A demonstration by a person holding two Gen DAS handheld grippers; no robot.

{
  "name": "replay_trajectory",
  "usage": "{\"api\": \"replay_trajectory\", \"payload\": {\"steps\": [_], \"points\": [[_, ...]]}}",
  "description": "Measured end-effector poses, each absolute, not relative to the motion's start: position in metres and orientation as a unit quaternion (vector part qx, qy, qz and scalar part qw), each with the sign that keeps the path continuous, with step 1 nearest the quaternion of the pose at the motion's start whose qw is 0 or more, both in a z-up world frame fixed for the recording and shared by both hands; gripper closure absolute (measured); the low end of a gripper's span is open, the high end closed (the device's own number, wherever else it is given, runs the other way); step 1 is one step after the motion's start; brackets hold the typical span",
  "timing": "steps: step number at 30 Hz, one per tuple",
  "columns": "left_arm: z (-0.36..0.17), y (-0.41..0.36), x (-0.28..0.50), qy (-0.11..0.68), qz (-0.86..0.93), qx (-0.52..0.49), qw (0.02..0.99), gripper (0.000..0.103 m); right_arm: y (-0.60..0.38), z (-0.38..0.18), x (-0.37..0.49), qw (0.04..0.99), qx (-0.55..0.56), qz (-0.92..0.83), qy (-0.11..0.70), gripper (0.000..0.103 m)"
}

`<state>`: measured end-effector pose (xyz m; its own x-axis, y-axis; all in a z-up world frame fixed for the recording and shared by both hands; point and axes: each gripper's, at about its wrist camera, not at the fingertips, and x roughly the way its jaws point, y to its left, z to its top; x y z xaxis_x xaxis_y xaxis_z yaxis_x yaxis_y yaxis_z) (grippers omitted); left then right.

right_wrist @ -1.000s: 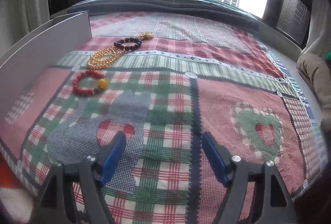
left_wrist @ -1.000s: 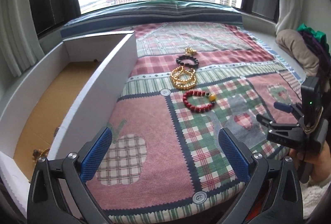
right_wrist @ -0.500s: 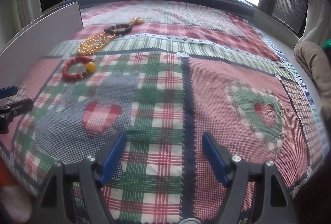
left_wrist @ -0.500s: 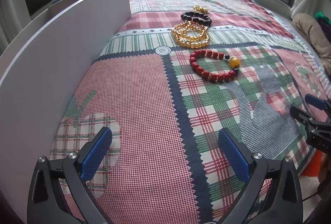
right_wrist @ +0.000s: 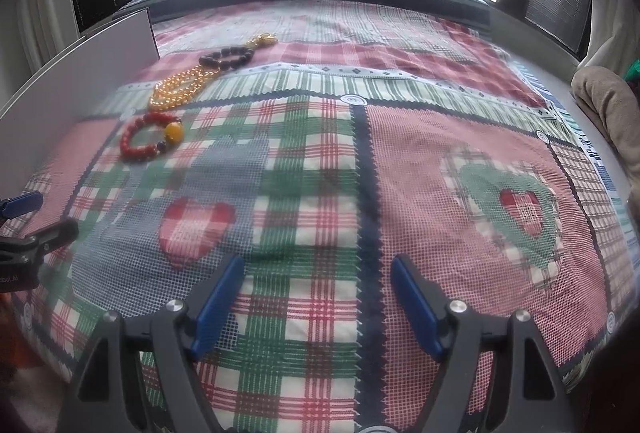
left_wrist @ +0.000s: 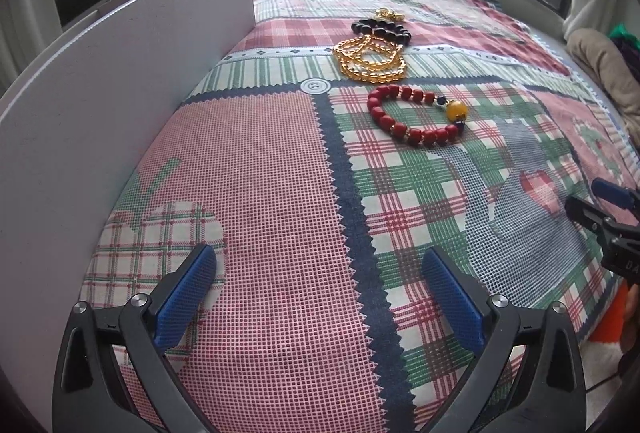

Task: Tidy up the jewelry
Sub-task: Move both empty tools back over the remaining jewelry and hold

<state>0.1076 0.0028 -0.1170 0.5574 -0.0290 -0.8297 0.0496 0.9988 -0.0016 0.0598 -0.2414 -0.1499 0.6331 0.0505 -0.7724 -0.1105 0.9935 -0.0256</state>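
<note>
Jewelry lies in a row on the patchwork quilt (left_wrist: 272,201). Nearest is a red bead bracelet (left_wrist: 412,115) (right_wrist: 148,137) with one amber bead. Behind it lie a coiled gold bead string (left_wrist: 370,57) (right_wrist: 180,89), a dark bead bracelet (left_wrist: 384,29) (right_wrist: 226,57) and a small gold piece (left_wrist: 388,13) (right_wrist: 264,40). My left gripper (left_wrist: 320,273) hangs open low over the quilt, well short of the red bracelet, nothing between its fingers. My right gripper (right_wrist: 318,285) is open over the quilt to the right, also holding nothing. Each gripper shows at the edge of the other's view.
A white box wall (left_wrist: 120,105) (right_wrist: 100,61) stands along the quilt's left side; its inside is hidden. A beige cushion (left_wrist: 604,69) (right_wrist: 604,101) lies at the right edge. A window with tower blocks is behind.
My left gripper has dropped toward the quilt, so the box's inside is out of sight and the jewelry looks closer. The right gripper's view has shifted only slightly.
</note>
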Motion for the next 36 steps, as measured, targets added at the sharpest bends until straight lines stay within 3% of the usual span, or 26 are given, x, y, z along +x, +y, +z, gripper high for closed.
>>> {"api": "replay_trajectory", "payload": {"steps": [36], "points": [[-0.1168,0.0027,0.1116,0.483,-0.035,0.017,0.875,0.000,-0.2405,-0.1507,0.0591,0.906,-0.032,0.043,0.420,0.024]]}}
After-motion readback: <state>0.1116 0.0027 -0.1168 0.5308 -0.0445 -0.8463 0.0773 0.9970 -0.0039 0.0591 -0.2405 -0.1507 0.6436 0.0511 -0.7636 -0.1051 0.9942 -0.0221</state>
